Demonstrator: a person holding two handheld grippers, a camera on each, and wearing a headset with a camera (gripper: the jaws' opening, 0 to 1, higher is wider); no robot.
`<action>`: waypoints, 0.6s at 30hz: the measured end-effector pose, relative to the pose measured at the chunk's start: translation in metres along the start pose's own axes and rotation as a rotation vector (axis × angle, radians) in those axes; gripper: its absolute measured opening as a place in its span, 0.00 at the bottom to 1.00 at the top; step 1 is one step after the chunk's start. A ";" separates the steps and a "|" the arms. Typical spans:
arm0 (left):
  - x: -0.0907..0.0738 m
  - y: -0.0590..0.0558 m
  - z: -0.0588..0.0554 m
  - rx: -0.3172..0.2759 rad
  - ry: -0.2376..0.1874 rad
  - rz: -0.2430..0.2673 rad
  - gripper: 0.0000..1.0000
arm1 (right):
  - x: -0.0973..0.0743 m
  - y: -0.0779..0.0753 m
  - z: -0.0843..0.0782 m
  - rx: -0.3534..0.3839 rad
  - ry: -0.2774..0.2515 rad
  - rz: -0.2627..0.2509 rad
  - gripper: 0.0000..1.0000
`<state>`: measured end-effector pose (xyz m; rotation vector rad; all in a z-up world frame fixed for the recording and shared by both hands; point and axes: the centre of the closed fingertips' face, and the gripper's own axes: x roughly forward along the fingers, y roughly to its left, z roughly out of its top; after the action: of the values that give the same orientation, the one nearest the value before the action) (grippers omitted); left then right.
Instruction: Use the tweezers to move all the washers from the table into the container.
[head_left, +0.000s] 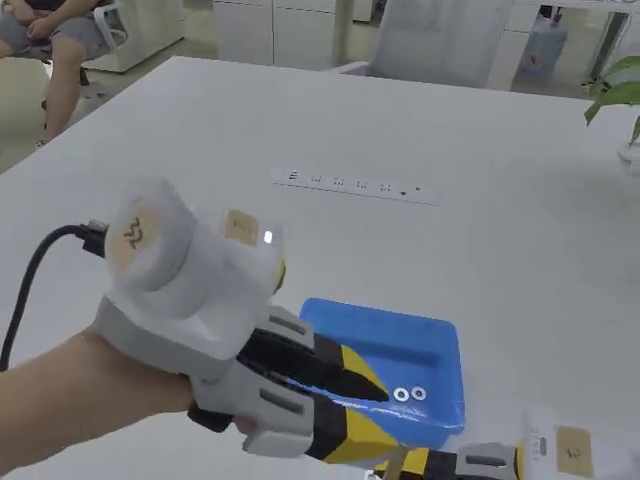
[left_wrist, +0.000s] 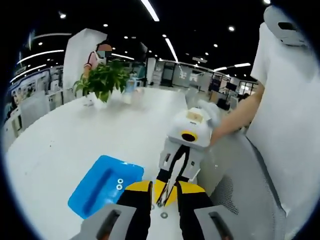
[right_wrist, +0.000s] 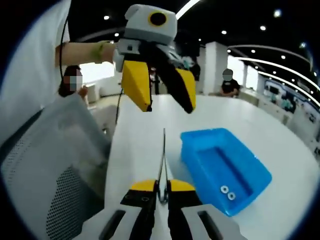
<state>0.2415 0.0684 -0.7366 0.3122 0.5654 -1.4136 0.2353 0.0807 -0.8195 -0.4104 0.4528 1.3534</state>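
Note:
The blue container (head_left: 420, 335) lies on the white table (head_left: 300, 120) with two washers (head_left: 409, 395) inside it. My left gripper (head_left: 385, 415) hovers open over the container's near left corner, nothing between its jaws. My right gripper (head_left: 440, 462) is at the bottom edge, facing it. In the right gripper view my right gripper (right_wrist: 161, 192) is shut on the tweezers (right_wrist: 162, 160), whose tips point toward the open left gripper (right_wrist: 168, 109). In the left gripper view one washer (left_wrist: 164, 215) lies on the table below the tweezers (left_wrist: 160, 201), beside the container (left_wrist: 95, 192).
A flush power strip (head_left: 355, 185) runs across the table's middle. A potted plant (head_left: 615, 95) stands at the far right edge. A mesh chair (right_wrist: 55, 170) is close to the table's near side, and a seated person (head_left: 50, 40) is at the far left.

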 end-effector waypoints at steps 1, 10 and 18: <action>0.004 -0.001 -0.004 0.036 0.037 -0.005 0.16 | 0.000 0.000 0.000 -0.002 0.002 -0.002 0.04; 0.017 -0.005 -0.008 0.159 0.152 -0.039 0.00 | 0.001 -0.002 0.000 -0.007 0.002 -0.012 0.04; 0.019 -0.008 -0.008 0.154 0.183 -0.066 0.00 | 0.000 -0.001 -0.001 0.039 -0.010 -0.015 0.05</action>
<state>0.2333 0.0553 -0.7531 0.5547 0.6218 -1.5049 0.2365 0.0803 -0.8207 -0.3737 0.4662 1.3298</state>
